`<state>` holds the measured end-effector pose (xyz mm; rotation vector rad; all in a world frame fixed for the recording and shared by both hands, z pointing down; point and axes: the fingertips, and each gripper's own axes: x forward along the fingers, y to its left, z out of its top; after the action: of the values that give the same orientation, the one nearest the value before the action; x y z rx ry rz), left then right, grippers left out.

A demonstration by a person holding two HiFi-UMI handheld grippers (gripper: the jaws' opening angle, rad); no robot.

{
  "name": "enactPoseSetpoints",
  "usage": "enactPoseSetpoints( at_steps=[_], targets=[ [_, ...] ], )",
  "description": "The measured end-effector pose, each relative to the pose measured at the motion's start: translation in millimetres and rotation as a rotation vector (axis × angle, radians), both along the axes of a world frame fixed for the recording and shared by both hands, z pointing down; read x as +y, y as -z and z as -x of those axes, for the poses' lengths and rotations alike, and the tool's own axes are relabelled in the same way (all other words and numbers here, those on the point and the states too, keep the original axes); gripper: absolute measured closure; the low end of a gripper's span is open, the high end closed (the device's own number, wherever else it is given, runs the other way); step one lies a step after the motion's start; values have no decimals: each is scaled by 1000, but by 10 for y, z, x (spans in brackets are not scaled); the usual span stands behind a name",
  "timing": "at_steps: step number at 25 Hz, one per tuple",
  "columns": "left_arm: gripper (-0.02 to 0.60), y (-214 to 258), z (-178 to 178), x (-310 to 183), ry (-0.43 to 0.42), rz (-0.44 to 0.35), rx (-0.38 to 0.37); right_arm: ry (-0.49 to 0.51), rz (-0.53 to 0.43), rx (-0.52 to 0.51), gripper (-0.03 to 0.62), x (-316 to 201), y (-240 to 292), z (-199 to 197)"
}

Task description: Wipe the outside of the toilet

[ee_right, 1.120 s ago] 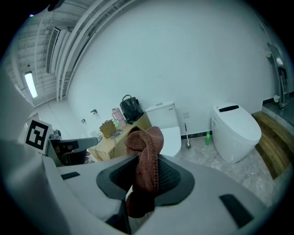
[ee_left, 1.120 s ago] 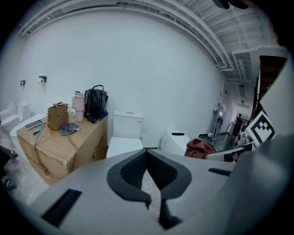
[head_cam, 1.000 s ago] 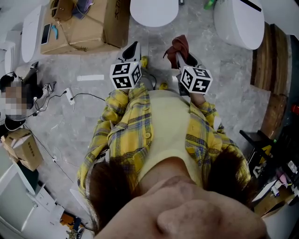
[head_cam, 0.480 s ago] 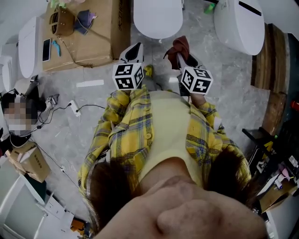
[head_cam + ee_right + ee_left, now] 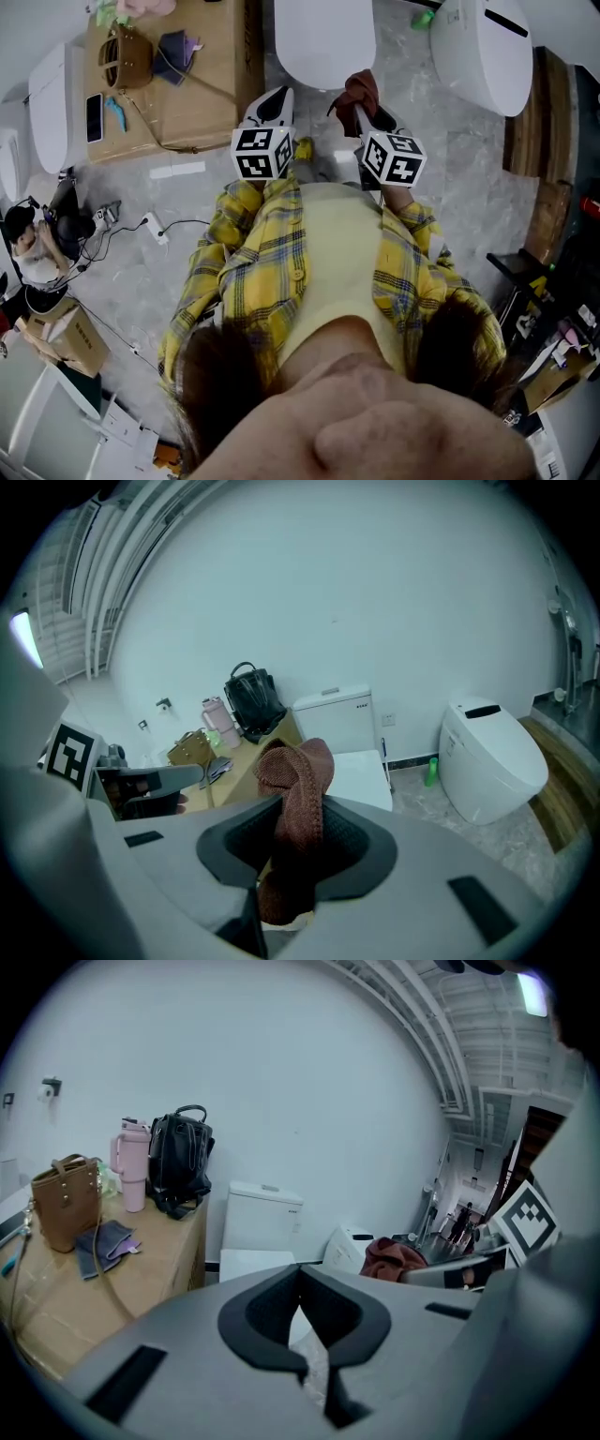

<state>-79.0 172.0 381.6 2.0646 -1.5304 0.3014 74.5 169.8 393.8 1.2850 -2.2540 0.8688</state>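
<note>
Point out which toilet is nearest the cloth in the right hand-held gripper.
The square-tank toilet dead ahead, just beyond the cloth; the rounded toilet stands farther off to the right.

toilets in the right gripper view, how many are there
2. A toilet with a square tank stands at the wall behind the red cloth; a rounded toilet is to its right. Others may be hidden.

The toilet (image 5: 323,42) is cut off by the head view's top edge.
</note>
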Motion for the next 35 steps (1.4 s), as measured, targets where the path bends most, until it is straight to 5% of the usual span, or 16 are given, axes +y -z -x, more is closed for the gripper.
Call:
enactPoseSetpoints(
  at_steps=[20, 35],
  targets=[
    [574, -265, 441, -535, 27, 14, 35, 14, 0, 76, 477, -540, -140, 382],
    [574, -530, 419, -1101, 134, 64, 33, 151, 13, 78, 477, -1372, -448, 588]
  ],
)
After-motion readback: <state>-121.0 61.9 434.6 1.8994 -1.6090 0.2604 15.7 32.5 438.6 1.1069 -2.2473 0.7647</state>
